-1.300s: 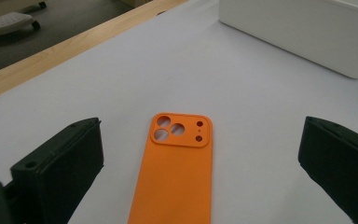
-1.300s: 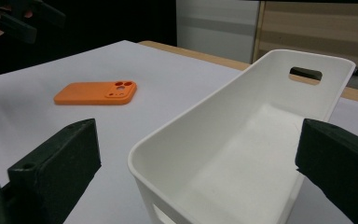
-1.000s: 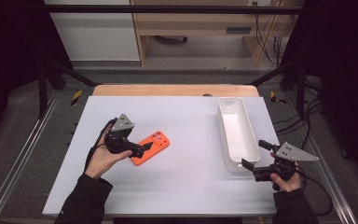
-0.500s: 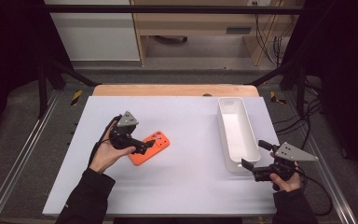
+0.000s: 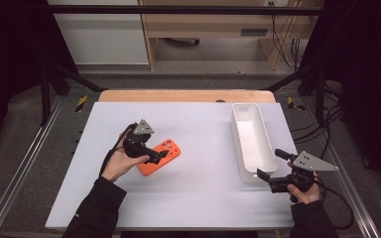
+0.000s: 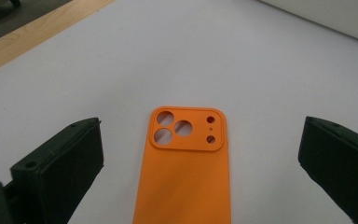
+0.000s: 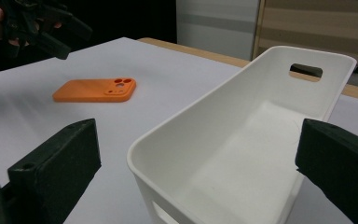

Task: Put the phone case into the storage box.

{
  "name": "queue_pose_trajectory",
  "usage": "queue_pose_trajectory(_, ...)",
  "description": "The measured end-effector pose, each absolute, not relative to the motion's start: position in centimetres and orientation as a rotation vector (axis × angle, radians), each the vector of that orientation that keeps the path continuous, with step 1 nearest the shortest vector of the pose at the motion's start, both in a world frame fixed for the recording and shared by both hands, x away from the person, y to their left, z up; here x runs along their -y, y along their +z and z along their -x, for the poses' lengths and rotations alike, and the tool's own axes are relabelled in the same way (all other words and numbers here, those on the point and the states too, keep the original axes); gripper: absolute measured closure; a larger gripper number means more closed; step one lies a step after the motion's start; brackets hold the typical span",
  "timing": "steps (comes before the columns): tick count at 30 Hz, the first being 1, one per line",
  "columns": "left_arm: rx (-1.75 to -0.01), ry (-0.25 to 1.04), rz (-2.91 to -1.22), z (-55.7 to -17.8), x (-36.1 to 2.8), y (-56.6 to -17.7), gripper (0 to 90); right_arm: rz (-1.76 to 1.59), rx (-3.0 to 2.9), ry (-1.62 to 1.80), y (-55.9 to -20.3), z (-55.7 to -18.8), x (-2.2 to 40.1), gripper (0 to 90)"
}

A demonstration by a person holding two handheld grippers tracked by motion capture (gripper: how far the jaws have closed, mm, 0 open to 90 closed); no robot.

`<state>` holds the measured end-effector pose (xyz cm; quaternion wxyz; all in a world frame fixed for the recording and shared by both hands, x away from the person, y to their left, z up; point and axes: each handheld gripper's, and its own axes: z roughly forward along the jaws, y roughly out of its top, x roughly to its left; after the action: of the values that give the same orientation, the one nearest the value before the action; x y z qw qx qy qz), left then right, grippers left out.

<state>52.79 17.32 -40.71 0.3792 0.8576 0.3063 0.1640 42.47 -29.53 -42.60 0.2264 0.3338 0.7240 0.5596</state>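
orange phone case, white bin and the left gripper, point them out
orange phone case [image 6: 184,172], left gripper view, on its flat back below the camera cutout
white bin [image 7: 242,154], right gripper view, on its inner floor
left gripper [image 5: 162,153], high view, between its fingers over the case

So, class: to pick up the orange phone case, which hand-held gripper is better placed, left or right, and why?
Left. The left hand-held gripper hangs right over the orange phone case, jaws open on either side of it. The right hand-held gripper sits across the table by the near end of the white bin.
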Motion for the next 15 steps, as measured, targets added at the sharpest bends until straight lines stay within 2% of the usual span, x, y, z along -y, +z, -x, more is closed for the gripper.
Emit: queue_pose_trajectory(15,-0.823,0.402,-2.236,-53.5,-17.5,-42.5,0.0,-0.917,-1.998,1.545,-42.6,-42.5,29.5,0.3)
